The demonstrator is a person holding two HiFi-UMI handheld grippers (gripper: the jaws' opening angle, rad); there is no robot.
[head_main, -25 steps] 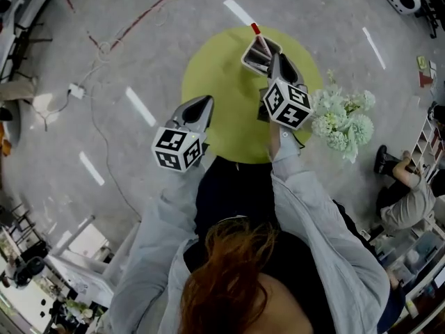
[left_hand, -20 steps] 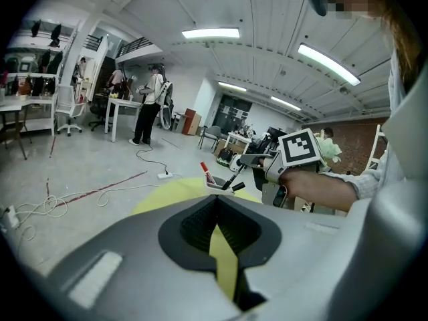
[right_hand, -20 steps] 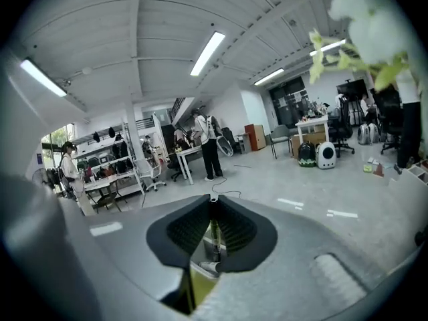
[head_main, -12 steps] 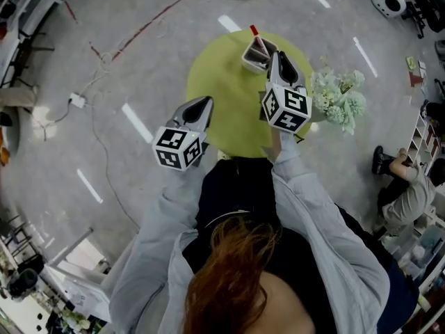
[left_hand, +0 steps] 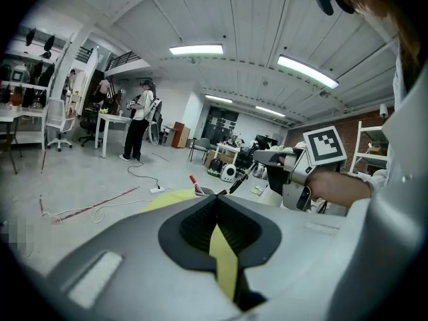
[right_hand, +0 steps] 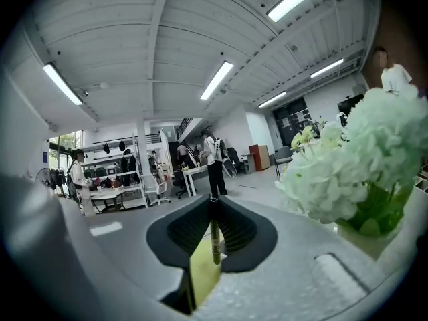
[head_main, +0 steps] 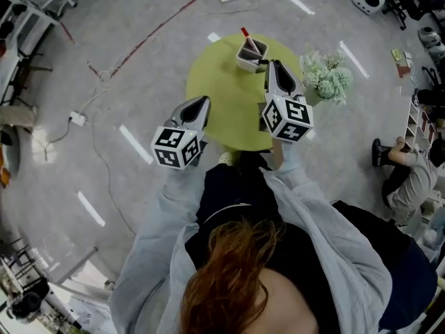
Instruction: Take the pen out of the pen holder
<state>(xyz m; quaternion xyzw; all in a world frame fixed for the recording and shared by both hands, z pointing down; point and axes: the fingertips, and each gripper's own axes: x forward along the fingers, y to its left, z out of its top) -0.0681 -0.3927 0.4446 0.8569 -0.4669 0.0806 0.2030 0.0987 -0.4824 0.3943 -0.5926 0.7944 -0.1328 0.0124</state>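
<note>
One round yellow-green bench [head_main: 222,96] stands on the grey floor, and near its far edge sits one pale, square-mouthed pen holder [head_main: 250,53]. A single red-capped pen [head_main: 244,32] leans out of its far corner; what else it holds is too dark to count.

There are two claws. The right claw [right_hand: 212,200] is pinched narrow on one thin dark pen [right_hand: 214,243], which runs upright between the ribbed pads. From the left gripper view that pen [left_hand: 239,180] slants down from the claw's tip. In the head view it shows as a short dark stroke just beside the holder's right rim, and whether its lower end is clear of the holder I cannot tell.

The left claw [left_hand: 215,199] has its jaws drawn together at the tips with nothing between them. It is held over the bench's near left edge [head_main: 201,103], well apart from the holder.

One bunch of pale green-white flowers [head_main: 325,75] stands at the bench's right side, near the right claw. One person sits on the floor [head_main: 407,179] far to the right.
</note>
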